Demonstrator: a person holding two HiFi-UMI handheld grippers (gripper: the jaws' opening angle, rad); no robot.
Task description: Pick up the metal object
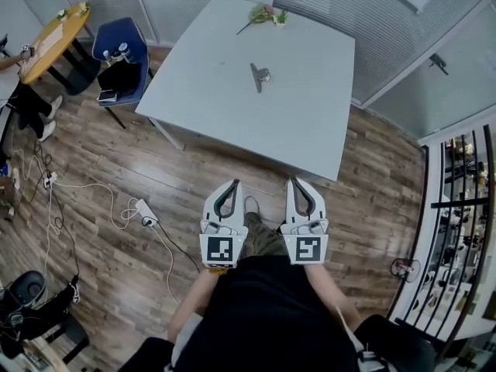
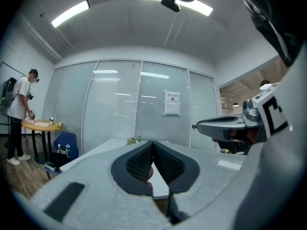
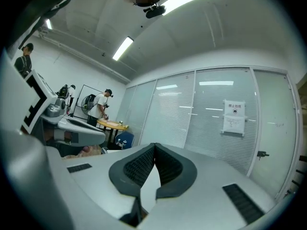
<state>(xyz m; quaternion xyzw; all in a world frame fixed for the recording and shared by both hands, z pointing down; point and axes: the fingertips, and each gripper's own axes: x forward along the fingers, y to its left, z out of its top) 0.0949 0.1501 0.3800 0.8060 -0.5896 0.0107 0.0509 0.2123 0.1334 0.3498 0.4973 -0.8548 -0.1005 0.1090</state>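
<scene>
A small metal object [image 1: 259, 76] lies near the middle of the light grey table [image 1: 310, 107] in the head view. Both grippers are held close to the person's body, well short of the table's near edge. My left gripper [image 1: 231, 184] is shut with nothing between its tips, and the same gripper [image 2: 153, 143] shows its dark ribbed pads pressed together at the tips. My right gripper [image 1: 295, 183] is shut and empty too, and the right gripper view shows that gripper [image 3: 154, 145] pointing over the table. The metal object cannot be made out in either gripper view.
A small plant sprig [image 1: 263, 13] lies at the table's far edge. A blue chair [image 1: 120, 56] and a round wooden table [image 1: 54, 41] stand to the left, with a person [image 2: 19, 114] beside it. A power strip and cables [image 1: 143, 211] lie on the wooden floor. Shelves [image 1: 461, 208] line the right wall.
</scene>
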